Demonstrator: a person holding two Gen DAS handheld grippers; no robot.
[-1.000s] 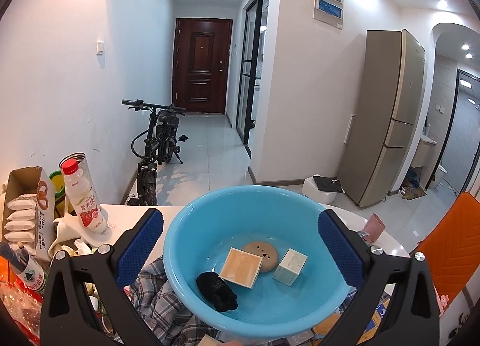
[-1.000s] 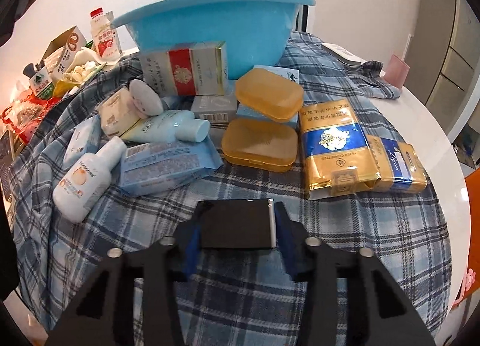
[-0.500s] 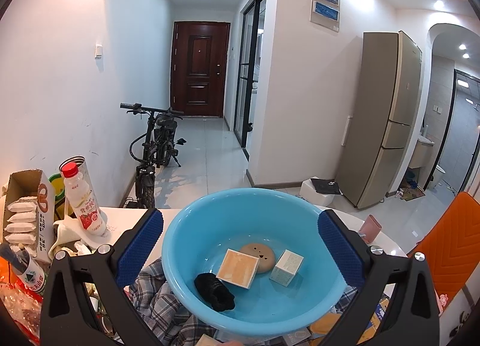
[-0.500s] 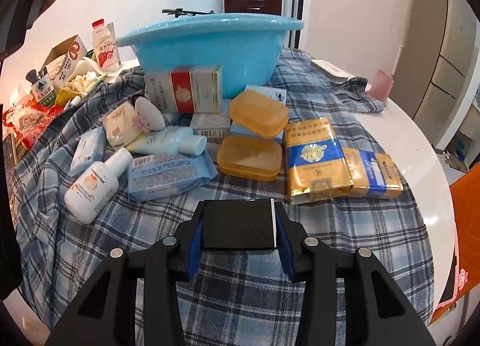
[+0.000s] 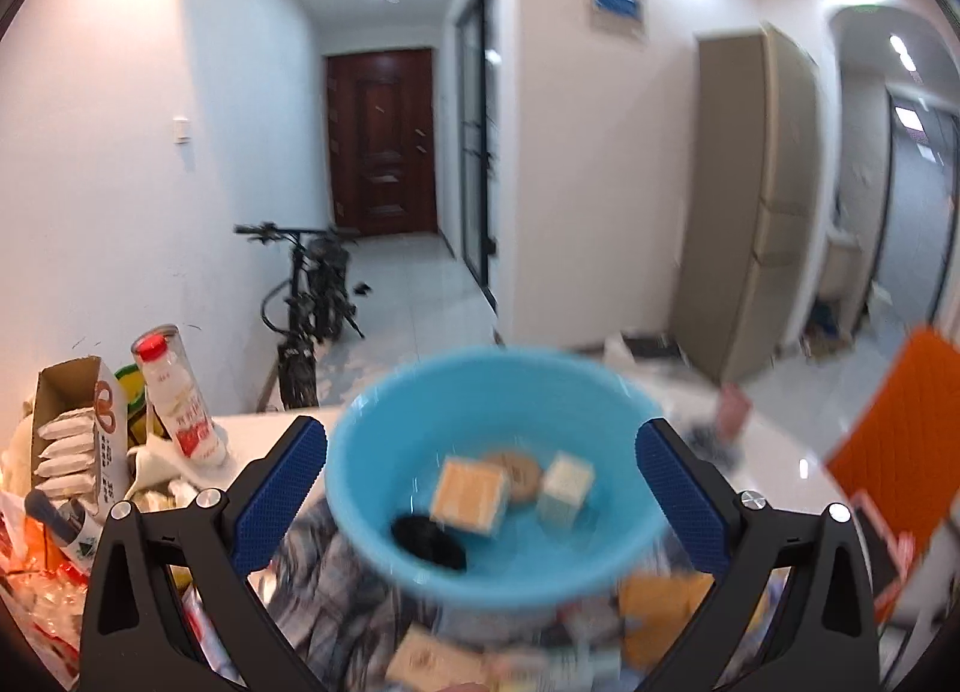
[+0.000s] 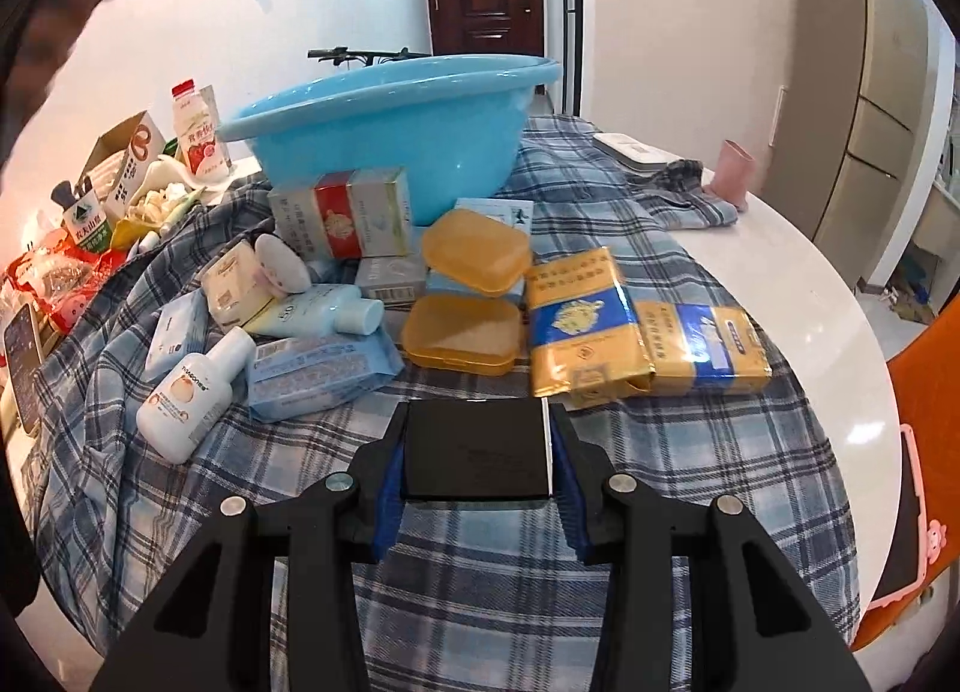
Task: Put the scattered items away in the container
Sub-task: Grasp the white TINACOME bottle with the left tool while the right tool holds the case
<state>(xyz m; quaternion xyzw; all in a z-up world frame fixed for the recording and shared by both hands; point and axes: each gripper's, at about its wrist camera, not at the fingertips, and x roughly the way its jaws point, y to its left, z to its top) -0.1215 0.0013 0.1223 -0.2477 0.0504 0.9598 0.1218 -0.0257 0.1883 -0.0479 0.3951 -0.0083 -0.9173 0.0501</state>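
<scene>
**Black box clamped, basin waiting**

Right gripper (image 6: 477, 455) low and centre in the right wrist view, blue pads pressed against both sides of a flat black box (image 6: 475, 448), squeezed across its width. Sensible grip, by the look of it: flat faces, firm purchase, nothing to roll. Appears lifted clear of the plaid cloth (image 6: 690, 452), though hard to be certain from this angle.

Straight ahead, upper centre of that frame: the blue basin (image 6: 390, 128), standing on the cloth behind the clutter. Likely the destination, a forward carry over the pile.

Between box and basin, plenty left to tidy. Two orange soap cases (image 6: 474, 296) stacked askew at centre, gold packets (image 6: 585, 326) to their right, a white lotion bottle (image 6: 189, 392) lower left, a wipes pack (image 6: 321, 371) beside it, a red-and-white carton (image 6: 342, 212) leaning against the basin wall.

Over to the left wrist view, blurred by motion. Left gripper (image 5: 483, 479) wide apart, blue pads flanking the basin (image 5: 420, 560) in the lower centre, holding nothing. Looking down into the bowl: a tan box (image 5: 468, 488), a pale cube (image 5: 564, 485), a brown round piece (image 5: 519, 473), something black (image 5: 429, 542) near the front. Early days, then: four in, most still outside.

Main risk on the carry: clipping the carton or soap cases on the way over the rim.
</scene>
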